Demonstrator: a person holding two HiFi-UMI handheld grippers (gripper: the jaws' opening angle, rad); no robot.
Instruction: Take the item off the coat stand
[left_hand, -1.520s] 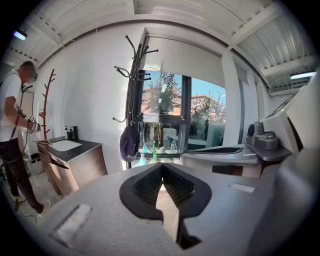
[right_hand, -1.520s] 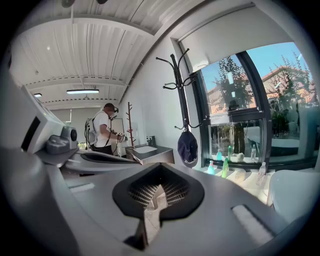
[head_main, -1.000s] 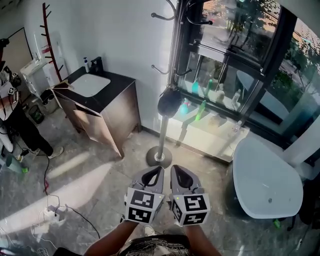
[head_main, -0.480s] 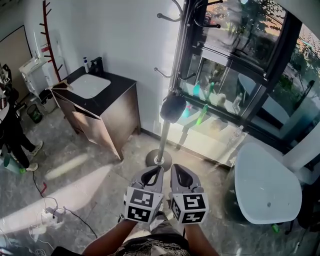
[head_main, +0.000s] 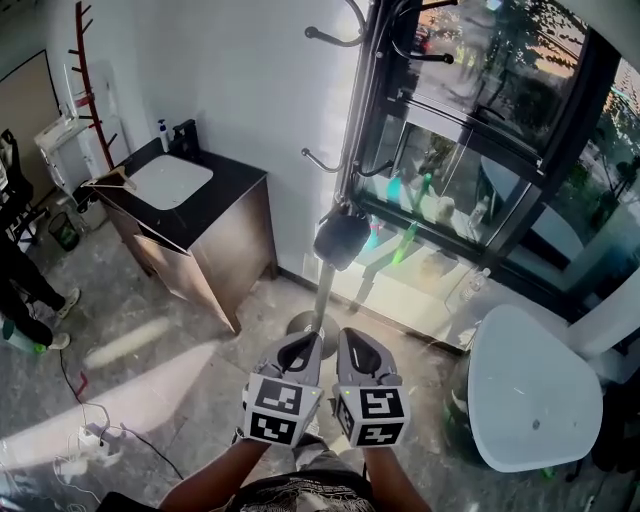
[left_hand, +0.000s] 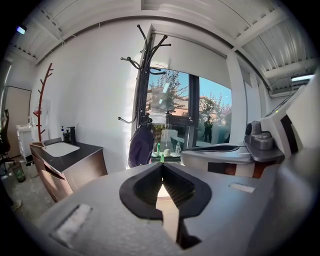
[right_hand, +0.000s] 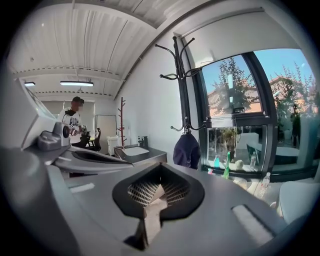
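The room has a white wall, a tall dark-framed window (head_main: 470, 150) and a pale stone-like floor. The coat stand (head_main: 322, 292) is just before the window, and the dark item (head_main: 341, 238) hangs from one of its lower hooks, well apart from us. We judge it to be soft cloth, light and limp. It may sag and swing, so we should pinch it high, near the hook. The left gripper (head_main: 308, 342) and the right gripper (head_main: 350, 340) are side by side, aimed slightly down toward the stand, both with jaws closed on nothing.
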